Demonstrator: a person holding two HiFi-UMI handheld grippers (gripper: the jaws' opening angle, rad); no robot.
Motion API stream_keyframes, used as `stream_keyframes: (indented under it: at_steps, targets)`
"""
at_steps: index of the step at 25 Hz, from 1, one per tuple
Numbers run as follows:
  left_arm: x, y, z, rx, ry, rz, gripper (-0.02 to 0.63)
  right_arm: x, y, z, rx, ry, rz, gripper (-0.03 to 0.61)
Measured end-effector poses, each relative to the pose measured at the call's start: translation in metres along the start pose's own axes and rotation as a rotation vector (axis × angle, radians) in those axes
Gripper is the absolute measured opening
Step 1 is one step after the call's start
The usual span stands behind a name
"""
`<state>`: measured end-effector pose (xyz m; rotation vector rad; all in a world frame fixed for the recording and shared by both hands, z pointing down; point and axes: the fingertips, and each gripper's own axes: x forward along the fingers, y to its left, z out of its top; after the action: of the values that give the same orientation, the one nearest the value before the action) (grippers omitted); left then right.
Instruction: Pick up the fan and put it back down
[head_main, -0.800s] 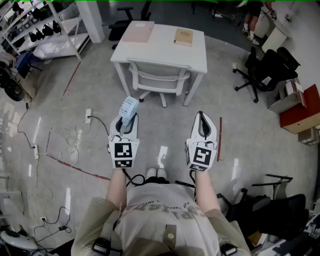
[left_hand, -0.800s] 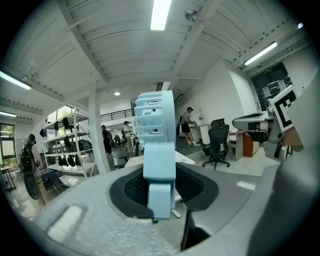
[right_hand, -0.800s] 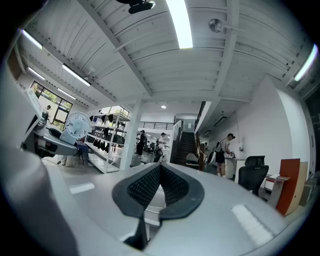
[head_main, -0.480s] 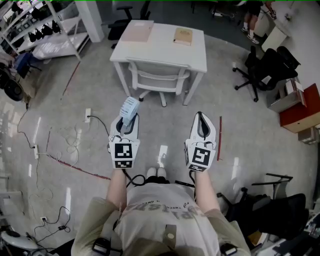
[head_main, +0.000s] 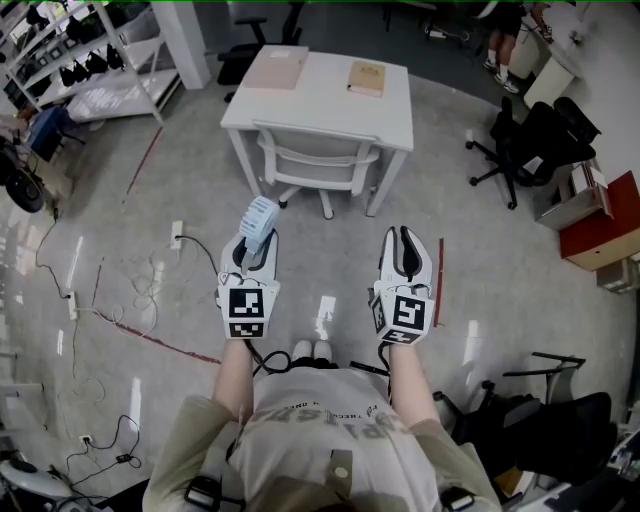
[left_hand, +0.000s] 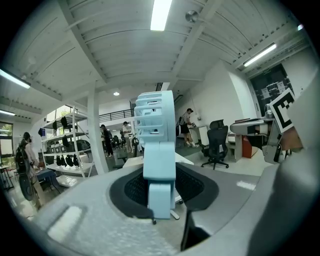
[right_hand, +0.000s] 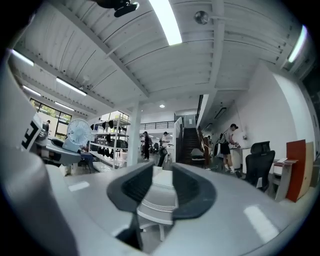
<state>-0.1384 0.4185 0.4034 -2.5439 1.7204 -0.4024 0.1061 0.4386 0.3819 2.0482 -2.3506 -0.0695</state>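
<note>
A light blue hand-held fan stands upright in my left gripper, which is shut on its handle. I hold it in the air above the floor, in front of my body. In the left gripper view the fan rises between the dark pads, with its grille head above them. My right gripper hangs beside it at about the same height, shut and holding nothing. From the right gripper view, the fan shows far left, and the right gripper has nothing between its pads.
A white desk with a white chair tucked under it stands ahead, carrying a brown book and a pink folder. Cables trail over the floor at left. Shelves stand far left, black office chairs at right.
</note>
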Motion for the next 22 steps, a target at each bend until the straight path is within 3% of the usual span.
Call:
stream_keyframes:
  at_steps: [1, 2, 5, 22]
  targets:
    - [0.001, 0.001, 0.001, -0.002, 0.000, 0.003, 0.129, 0.002, 0.000, 0.000, 0.020, -0.002, 0.018, 0.160]
    - [0.002, 0.001, 0.001, -0.004, 0.000, 0.006, 0.129, 0.003, -0.001, 0.000, 0.037, -0.005, 0.030, 0.261]
    - [0.005, 0.000, 0.000, -0.008, 0.004, 0.009, 0.129, 0.006, -0.007, -0.001, 0.043, -0.006, 0.030, 0.331]
    - [0.027, -0.029, -0.009, -0.005, 0.059, 0.015, 0.129, 0.022, -0.034, -0.025, 0.025, 0.075, 0.068, 0.333]
